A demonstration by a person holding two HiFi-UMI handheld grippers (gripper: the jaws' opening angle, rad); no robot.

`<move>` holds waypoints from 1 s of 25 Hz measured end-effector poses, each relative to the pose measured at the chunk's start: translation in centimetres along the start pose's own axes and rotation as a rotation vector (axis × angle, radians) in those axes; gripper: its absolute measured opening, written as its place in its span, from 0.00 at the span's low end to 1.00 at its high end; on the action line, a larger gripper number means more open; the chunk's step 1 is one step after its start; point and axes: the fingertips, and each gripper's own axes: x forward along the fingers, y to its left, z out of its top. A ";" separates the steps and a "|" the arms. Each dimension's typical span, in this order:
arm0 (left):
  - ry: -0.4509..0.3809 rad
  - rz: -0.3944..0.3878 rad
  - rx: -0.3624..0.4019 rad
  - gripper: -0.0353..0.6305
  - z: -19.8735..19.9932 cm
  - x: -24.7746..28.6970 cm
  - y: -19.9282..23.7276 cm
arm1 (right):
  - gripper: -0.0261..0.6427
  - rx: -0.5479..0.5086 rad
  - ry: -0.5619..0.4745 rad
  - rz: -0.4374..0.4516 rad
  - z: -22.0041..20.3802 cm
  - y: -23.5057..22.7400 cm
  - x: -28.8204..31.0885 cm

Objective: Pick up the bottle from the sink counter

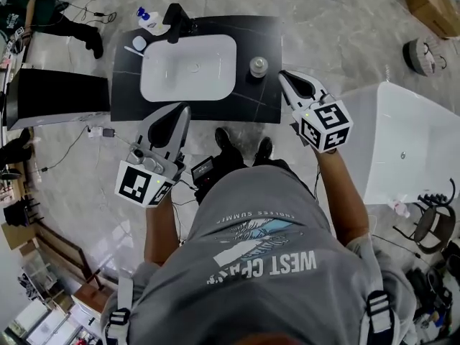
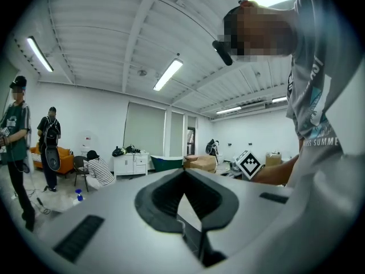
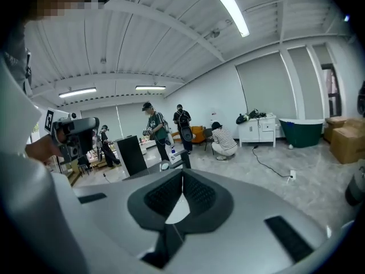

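Bottle (image 1: 259, 66) on sink counter (image 1: 267, 33); right hand-held gripper (image 1: 283, 75) clenched empty, tip near it; left hand-held gripper (image 1: 185, 108) clenched empty, alongside.

Your left gripper (image 2: 183, 173) with jaws met at the tips and empty, a marker cube (image 2: 249, 164) beyond, a seated person in stripes (image 2: 100, 171), white cabinet (image 2: 131, 163), green tub (image 2: 166, 162).

"WEST" and "SUMMER" on grey shirt (image 1: 287, 293)
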 end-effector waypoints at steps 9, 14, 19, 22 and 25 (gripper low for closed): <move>0.025 -0.061 -0.003 0.06 -0.5 1.3 1.3 | 0.05 0.021 0.061 -0.030 -3.7 -1.9 4.0; 0.052 -0.063 -0.018 0.06 -1.1 1.8 2.7 | 0.05 0.051 0.104 -0.031 -6.1 -3.5 6.3; 0.081 -0.070 -0.041 0.06 -2.1 2.6 3.7 | 0.16 0.071 0.155 -0.040 -8.6 -4.8 8.2; 0.092 -0.074 -0.052 0.06 -2.5 2.9 3.8 | 0.20 0.072 0.182 -0.044 -9.9 -5.3 9.1; 0.103 -0.076 -0.064 0.06 -3.0 3.2 4.2 | 0.26 0.072 0.209 -0.044 -11.2 -5.6 10.2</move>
